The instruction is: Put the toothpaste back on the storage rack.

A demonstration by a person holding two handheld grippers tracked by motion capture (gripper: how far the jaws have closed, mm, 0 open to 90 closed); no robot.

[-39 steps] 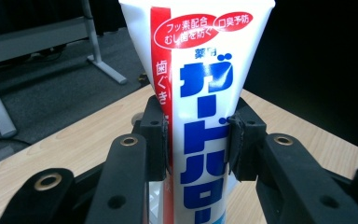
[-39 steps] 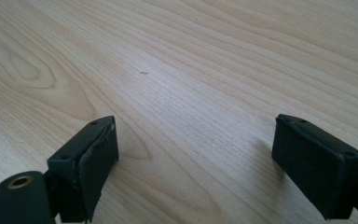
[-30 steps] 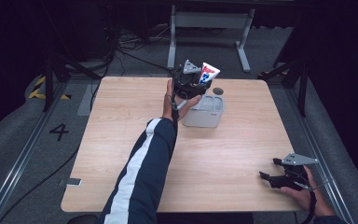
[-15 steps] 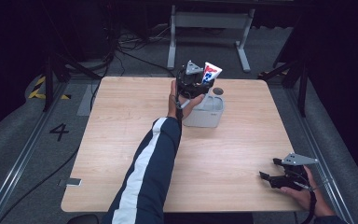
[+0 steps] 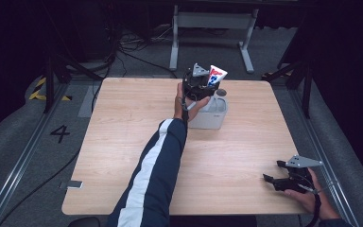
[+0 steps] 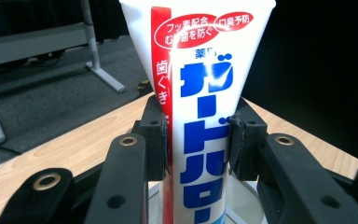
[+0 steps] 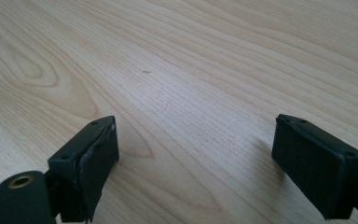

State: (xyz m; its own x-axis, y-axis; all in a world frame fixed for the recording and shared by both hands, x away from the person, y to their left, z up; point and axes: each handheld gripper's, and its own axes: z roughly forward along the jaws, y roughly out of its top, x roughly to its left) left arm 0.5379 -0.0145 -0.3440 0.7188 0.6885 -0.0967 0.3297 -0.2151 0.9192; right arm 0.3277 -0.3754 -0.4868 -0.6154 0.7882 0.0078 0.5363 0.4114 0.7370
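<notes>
Left gripper view: Japanese-lettered toothpaste tube [image 6: 200,121]

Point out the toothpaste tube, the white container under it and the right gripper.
toothpaste tube [image 6: 200,116]: left gripper view, on the printed front between the pads.
white container [image 5: 211,116]: high view, on its front wall.
right gripper [image 5: 270,171]: high view, between its jaw tips, above the table's near right corner.

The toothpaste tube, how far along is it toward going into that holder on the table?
Done: the left gripper has the toothpaste tube clamped between its jaws, lifted above the grey holder. In hand: carrying it upright over the holder's opening. Left: lowering it in and letting go. The right gripper rests open on the table, idle.
</notes>
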